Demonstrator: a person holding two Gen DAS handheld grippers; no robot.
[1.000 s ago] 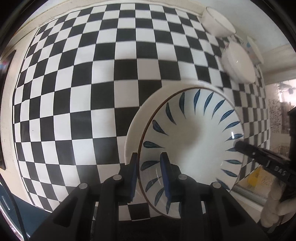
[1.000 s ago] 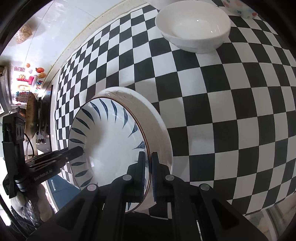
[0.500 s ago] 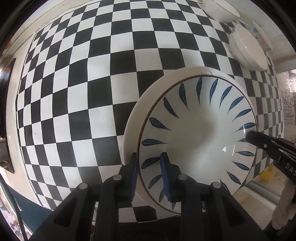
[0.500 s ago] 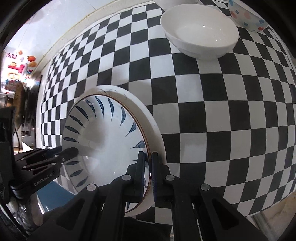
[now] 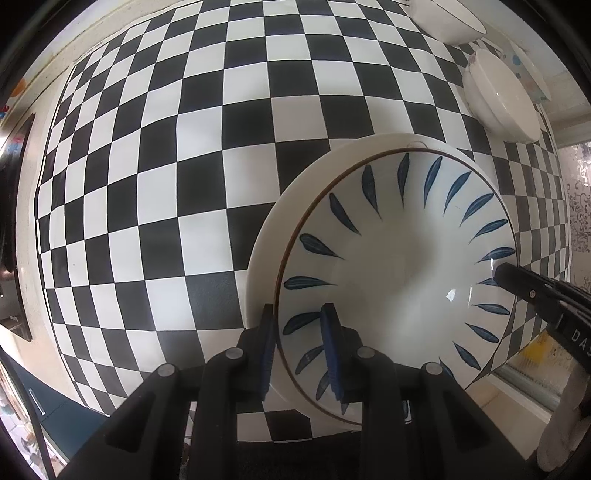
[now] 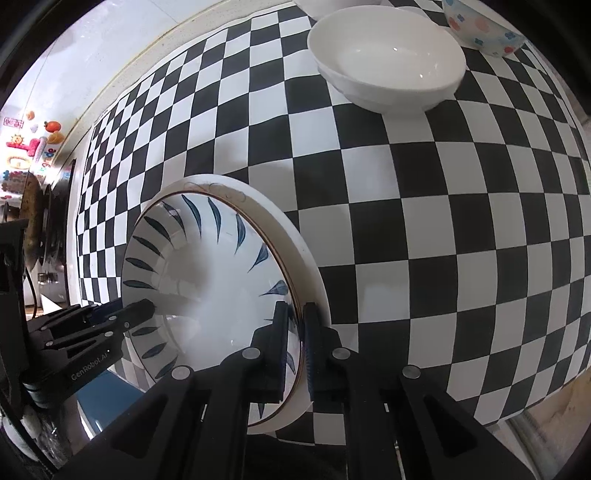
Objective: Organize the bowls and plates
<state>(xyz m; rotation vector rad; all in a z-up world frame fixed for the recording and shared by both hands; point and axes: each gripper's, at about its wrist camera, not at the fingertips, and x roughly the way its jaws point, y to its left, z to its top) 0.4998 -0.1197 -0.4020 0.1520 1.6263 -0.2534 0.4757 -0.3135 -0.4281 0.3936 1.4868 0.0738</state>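
My left gripper point(image 5: 298, 347) and right gripper point(image 6: 293, 345) each clamp opposite rims of the leaf-patterned bowl point(image 5: 399, 273), held over the checkered desk point(image 5: 184, 184); white bowl point(image 6: 386, 59) sits beyond.

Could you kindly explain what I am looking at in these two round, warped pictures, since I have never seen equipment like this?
There is no robot: a person holds a two-finger gripper in each hand, and each carries a fisheye camera looking along its fingers. One picture comes from the left gripper, the other from the right gripper. Both are clamped on opposite rims of one large bowl with blue leaf marks, and each view shows the other gripper across it. Below is a black-and-white checkered surface. On it sit a plain white bowl and a flower-patterned bowl; another white bowl sits farther off.
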